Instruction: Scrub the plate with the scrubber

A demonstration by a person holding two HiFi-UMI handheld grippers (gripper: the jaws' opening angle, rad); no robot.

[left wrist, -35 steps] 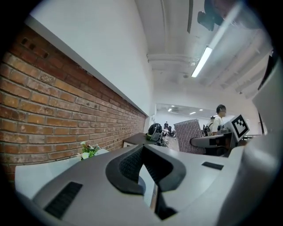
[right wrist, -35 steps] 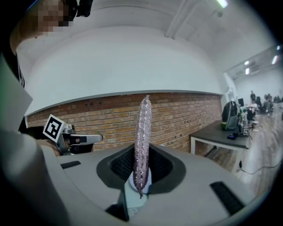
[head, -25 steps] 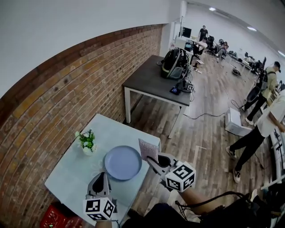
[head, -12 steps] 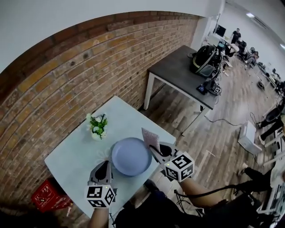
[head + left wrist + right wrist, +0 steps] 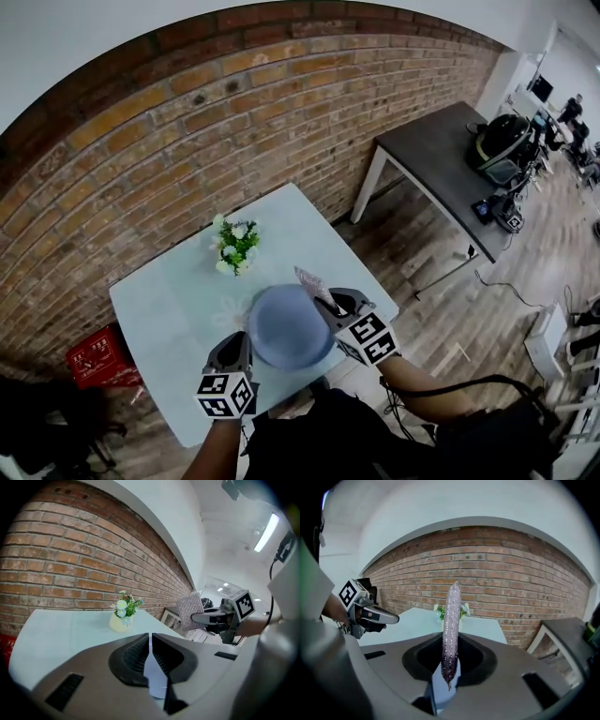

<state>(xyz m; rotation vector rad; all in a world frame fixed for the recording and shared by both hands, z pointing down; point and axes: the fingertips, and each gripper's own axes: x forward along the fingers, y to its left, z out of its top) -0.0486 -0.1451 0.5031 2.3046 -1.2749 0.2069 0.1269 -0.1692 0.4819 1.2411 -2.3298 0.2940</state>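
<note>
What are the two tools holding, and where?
The left tool pinches the plate by its rim; the right tool grips the scrubber by its bottom edge.

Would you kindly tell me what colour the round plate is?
Plain pale blue; the round plate shows best in the head view.

Glittery rough scrubber [image 5: 451,630], smooth matt plate [image 5: 286,326], brick wall [image 5: 187,122].

A flower pot [image 5: 234,248] is set on the table [image 5: 178,300], behind the plate [image 5: 286,326] and before the brick wall [image 5: 187,122]. A crate [image 5: 94,358] is placed on the floor, left of the table.
</note>
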